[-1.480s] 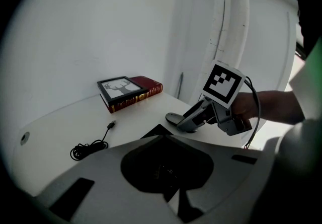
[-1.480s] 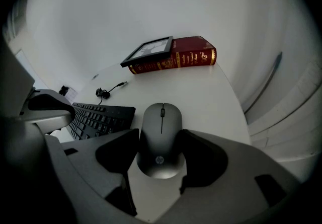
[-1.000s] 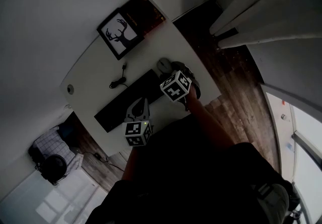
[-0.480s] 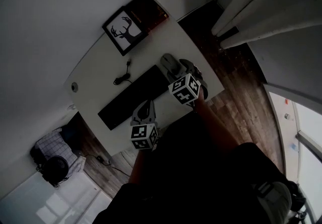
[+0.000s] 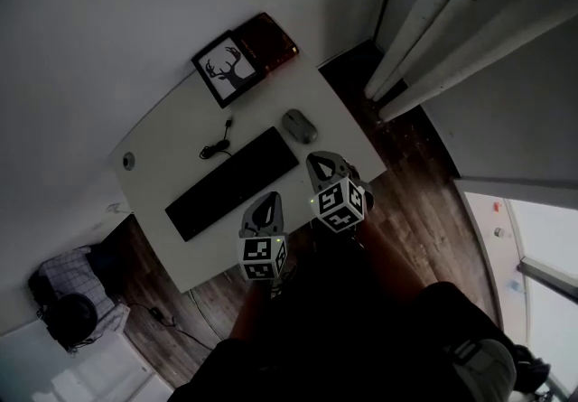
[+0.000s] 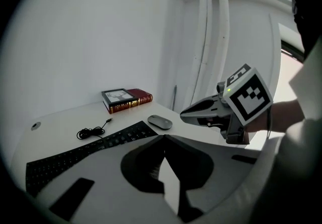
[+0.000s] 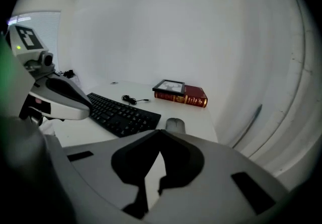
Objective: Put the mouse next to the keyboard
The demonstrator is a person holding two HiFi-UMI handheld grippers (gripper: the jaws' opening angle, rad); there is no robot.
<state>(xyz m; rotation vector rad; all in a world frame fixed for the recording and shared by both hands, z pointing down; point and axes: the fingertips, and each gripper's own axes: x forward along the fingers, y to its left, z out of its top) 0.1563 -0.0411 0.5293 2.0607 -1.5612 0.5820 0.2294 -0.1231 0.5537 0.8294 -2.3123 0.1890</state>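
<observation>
While both grippers hang on the person's side of the keyboard (image 5: 231,182), neither has anything in it.

Jaws:
- R gripper (image 5: 318,158): jaws have just been closing and are now together, tips meeting, nothing btwn them. Touches nothing. Sits off the keyboard's right end, near side, held up clear of the desk (image 5: 172,136).
- L gripper (image 5: 267,200): jaws together too, tips meeting, nothing btwn them, touching nothing. Sits just off the keyboard's near long edge, toward its right half.

Task item: mouse (image 5: 299,126), grey, flat on the desk just past the keyboard's right short end, by the far corner. Small gap, not touching the keyboard. Neither gripper is on it; both are well back from it on the keyboard's near side.

Counts:
- grippers: 2, each w/ 1 marker cube
- mouse: 1
- keyboard: 1, black, full width, lying diagonal in the head view
- cable (image 5: 215,145): 1, black, coiled w/ a loose plug end, on the keyboard's far side, near but apart
- framed picture (image 5: 228,69): 1, deer print, black frame, well beyond the keyboard's far edge by the wall
- book (image 5: 271,39): 1, red, touching the frame; the frame looks to lie partly on top of it
- small round disc (image 5: 128,161): 1, on the desk beyond the keyboard's left end, far side, apart from it
</observation>
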